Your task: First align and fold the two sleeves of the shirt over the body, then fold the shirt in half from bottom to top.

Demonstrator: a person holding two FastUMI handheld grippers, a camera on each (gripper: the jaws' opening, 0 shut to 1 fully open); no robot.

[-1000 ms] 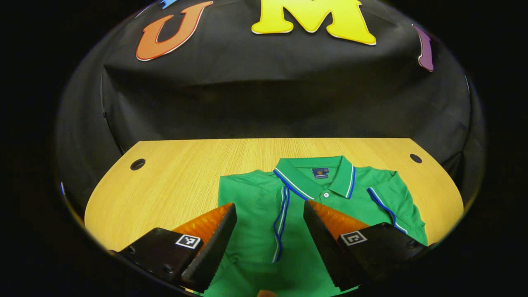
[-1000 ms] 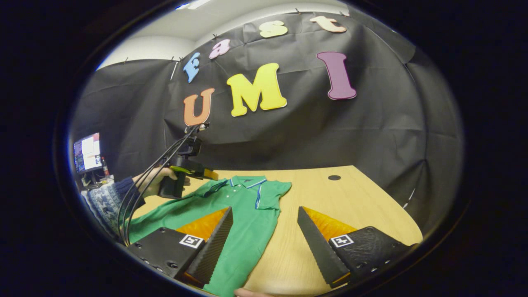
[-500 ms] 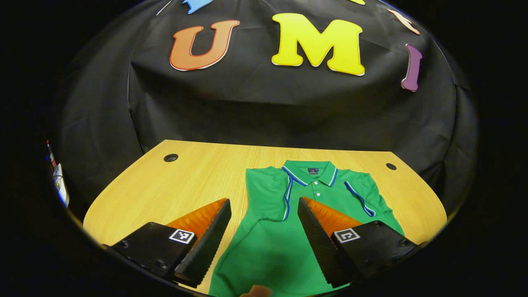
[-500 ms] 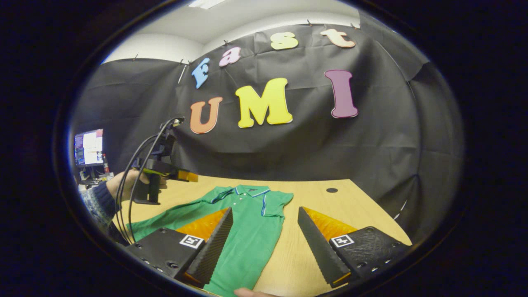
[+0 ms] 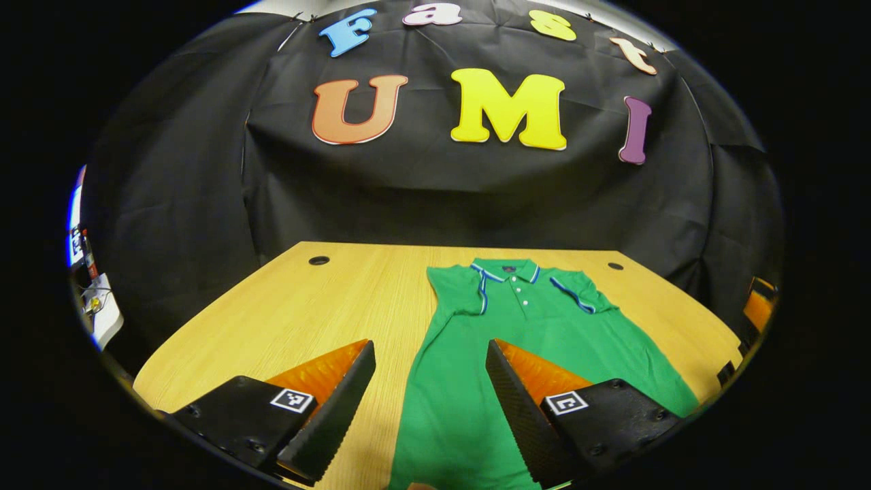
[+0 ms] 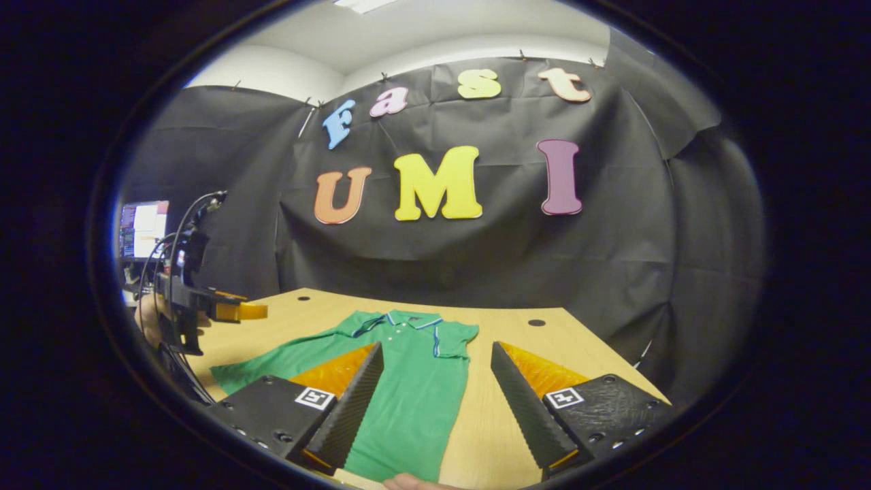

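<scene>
Both sleeves now lie folded over the body of the green short-sleeved polo shirt with blue-and-white trim (image 5: 537,340), which rests flat on the light wooden tabletop (image 5: 326,306), collar toward twelve o'clock and hem toward six in the left gripper view; over the past second the left hand-held gripper (image 5: 430,398) has drawn back and up from the collar, so the whole garment and more bare wood have come into sight, its two fingers spread wide with nothing between them; the right hand-held gripper (image 6: 435,401) has likewise eased away, released and empty, hovering above the shirt's right edge; in the right gripper view the other tool, held by a hand (image 6: 146,320) in a patterned sleeve, has retreated to about nine o'clock, clear of the cloth; the withdrawal suggests the sleeve stage is finished and the remaining step is the bottom-to-top fold; that would likely call for both tools to drop to the hem at the near edge, each pinching a corner; the hem corners themselves are partly hidden behind the fingers.
</scene>
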